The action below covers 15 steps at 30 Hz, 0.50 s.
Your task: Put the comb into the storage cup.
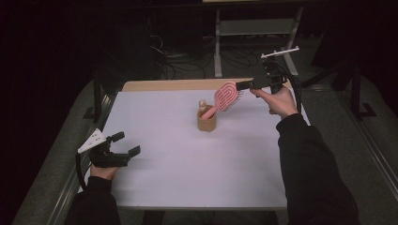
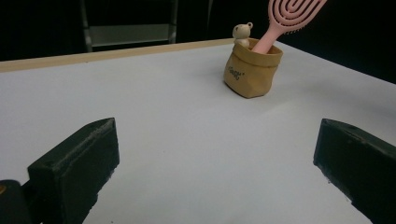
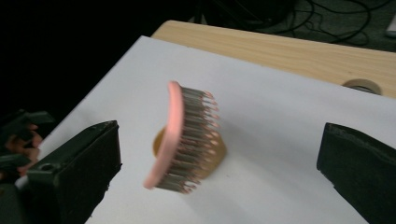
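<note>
Table (image 1: 187, 178) with a tan pot (image 1: 206, 123) near its far-middle. A pink brush (image 1: 226, 96) stands handle-down in the pot, long axis tilting up toward the right gripper (image 1: 248, 86), which is released, jaws spread either side of the head, apparently not touching. Left gripper (image 1: 126, 143), released, rests near the left edge.

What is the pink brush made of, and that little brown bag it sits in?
The pink hairbrush looks like smooth matte plastic, moulded in open loops, with stiff bristles. The small tan bag-shaped holder looks like creased kraft paper, though it may be something firmer shaped to look crumpled.
</note>
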{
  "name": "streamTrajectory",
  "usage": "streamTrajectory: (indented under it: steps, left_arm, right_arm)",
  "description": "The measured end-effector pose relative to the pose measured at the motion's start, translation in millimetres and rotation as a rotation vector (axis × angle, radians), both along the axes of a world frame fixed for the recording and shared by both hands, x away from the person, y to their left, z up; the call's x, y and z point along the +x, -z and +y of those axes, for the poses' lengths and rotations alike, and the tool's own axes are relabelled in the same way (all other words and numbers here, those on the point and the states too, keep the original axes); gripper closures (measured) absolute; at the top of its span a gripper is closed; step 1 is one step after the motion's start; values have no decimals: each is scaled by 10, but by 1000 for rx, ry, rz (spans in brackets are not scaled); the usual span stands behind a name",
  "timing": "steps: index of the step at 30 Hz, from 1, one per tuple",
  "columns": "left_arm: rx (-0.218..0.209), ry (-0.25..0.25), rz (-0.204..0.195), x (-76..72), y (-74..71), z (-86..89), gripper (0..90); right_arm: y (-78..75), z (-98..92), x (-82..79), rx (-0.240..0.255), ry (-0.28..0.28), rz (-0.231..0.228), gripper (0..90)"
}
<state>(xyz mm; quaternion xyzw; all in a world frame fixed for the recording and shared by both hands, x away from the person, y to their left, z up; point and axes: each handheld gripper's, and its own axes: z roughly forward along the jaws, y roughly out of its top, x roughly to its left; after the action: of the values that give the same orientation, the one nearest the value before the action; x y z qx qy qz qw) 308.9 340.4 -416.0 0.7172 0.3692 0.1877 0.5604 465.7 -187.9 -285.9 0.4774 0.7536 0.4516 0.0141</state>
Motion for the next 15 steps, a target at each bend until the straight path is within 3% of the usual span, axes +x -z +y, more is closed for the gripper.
streamTrajectory:
  steps: [15]
  left_arm:
    - [6, -1, 5, -2, 6, -3, 0]
  right_arm:
    - [117, -318, -133, 43, 23, -6, 0]
